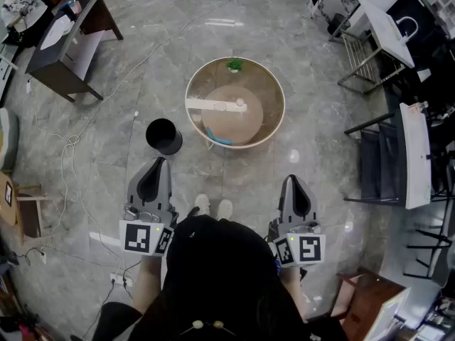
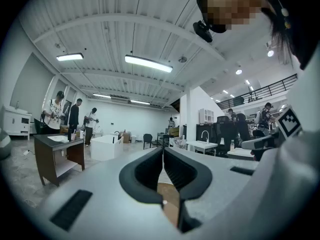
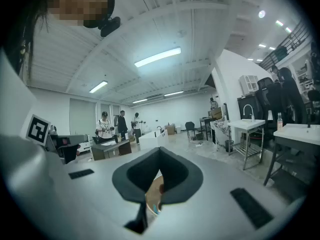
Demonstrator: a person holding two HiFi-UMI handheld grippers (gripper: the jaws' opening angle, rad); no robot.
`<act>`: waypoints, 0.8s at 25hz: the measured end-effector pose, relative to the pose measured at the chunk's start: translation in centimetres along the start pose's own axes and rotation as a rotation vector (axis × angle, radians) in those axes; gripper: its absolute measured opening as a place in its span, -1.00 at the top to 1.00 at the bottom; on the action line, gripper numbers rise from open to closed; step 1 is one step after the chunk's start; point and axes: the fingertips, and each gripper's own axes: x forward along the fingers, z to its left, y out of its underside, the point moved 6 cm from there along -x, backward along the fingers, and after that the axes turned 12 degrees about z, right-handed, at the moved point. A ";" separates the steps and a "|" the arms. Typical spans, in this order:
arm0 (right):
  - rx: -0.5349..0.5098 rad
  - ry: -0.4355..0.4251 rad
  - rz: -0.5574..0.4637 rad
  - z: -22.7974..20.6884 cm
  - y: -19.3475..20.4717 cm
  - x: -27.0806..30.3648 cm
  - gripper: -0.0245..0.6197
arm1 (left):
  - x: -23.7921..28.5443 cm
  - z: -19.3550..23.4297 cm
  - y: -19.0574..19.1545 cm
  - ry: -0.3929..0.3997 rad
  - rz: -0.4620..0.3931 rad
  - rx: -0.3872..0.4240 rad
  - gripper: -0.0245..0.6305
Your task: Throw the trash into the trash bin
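A round glass-rimmed table (image 1: 274,87) with a brown middle stands in front of me. On it lie a white strip with a small round end (image 1: 213,105), a blue piece (image 1: 220,139) near the front rim and a small green plant (image 1: 234,65) at the far side. A black trash bin (image 1: 164,136) stands on the floor left of the table. My left gripper (image 1: 159,163) is shut and empty, its tips just short of the bin. My right gripper (image 1: 293,180) is shut and empty, short of the table's right front. Both point level, left gripper (image 2: 163,151), right gripper (image 3: 160,151).
A dark desk (image 1: 67,45) stands far left, with a wooden stool (image 1: 28,208) nearer. Metal racks and white tables (image 1: 409,155) line the right side. Cables (image 1: 67,148) trail over the grey floor. Several people (image 2: 74,119) stand far off.
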 end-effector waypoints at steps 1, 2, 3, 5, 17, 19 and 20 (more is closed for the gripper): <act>-0.001 -0.001 0.000 0.0 0.0 0.0 0.92 | 0.0 0.0 0.0 -0.001 0.000 0.000 0.88; -0.002 -0.002 0.001 -0.1 0.1 0.1 0.92 | 0.1 0.0 0.0 -0.001 0.001 0.001 0.88; -0.003 -0.002 0.001 -0.1 0.1 0.1 0.92 | 0.1 0.0 0.0 -0.001 0.001 0.001 0.88; -0.004 -0.002 0.002 0.0 0.2 0.1 0.92 | 0.1 0.0 0.1 -0.002 0.001 0.001 0.88; -0.051 -0.067 0.040 0.8 0.6 0.5 0.92 | -0.5 0.7 -0.2 -0.010 -0.004 0.008 0.88; -0.068 -0.093 0.069 1.2 1.0 1.3 0.92 | -0.8 1.3 -0.2 -0.011 -0.009 0.000 0.88; -0.068 -0.101 0.087 1.5 1.3 1.8 0.92 | -1.0 1.6 -0.1 -0.003 -0.012 -0.001 0.88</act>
